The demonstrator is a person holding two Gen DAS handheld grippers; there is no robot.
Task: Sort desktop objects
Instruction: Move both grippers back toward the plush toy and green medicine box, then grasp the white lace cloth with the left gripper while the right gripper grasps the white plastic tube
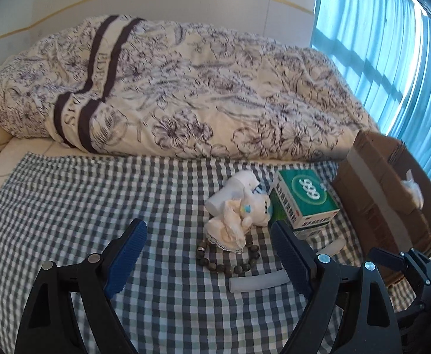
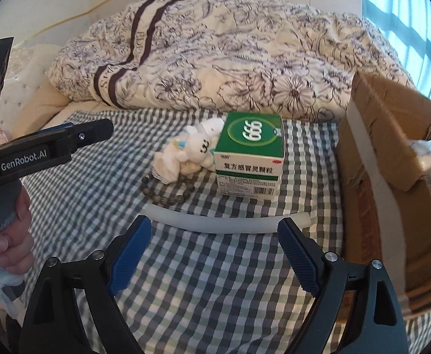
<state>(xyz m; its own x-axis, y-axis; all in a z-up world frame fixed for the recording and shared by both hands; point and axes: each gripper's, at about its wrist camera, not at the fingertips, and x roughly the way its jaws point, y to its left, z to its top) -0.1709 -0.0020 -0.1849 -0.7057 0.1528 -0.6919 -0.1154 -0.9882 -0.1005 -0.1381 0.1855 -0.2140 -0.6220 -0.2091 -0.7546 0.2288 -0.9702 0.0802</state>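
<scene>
On the checked cloth (image 1: 82,206) lie a small white plush toy (image 1: 242,212) (image 2: 185,153), a dark bead bracelet (image 1: 224,261) (image 2: 168,191), a white tube (image 1: 258,281) (image 2: 215,222) and a green and white medicine box (image 1: 304,200) (image 2: 252,156). My left gripper (image 1: 208,244) hangs open just short of the plush toy and bracelet, nothing between its blue pads. Over the cloth my right gripper (image 2: 214,239) is open too, its fingertips near the white tube. The left gripper's body also shows at the left edge of the right wrist view, held by a hand (image 2: 11,236).
A cardboard box (image 1: 392,194) (image 2: 392,177) with white crumpled material inside stands open to the right of the objects. A flowered duvet (image 1: 171,88) is heaped behind the cloth. Teal curtains (image 1: 392,44) hang at the right.
</scene>
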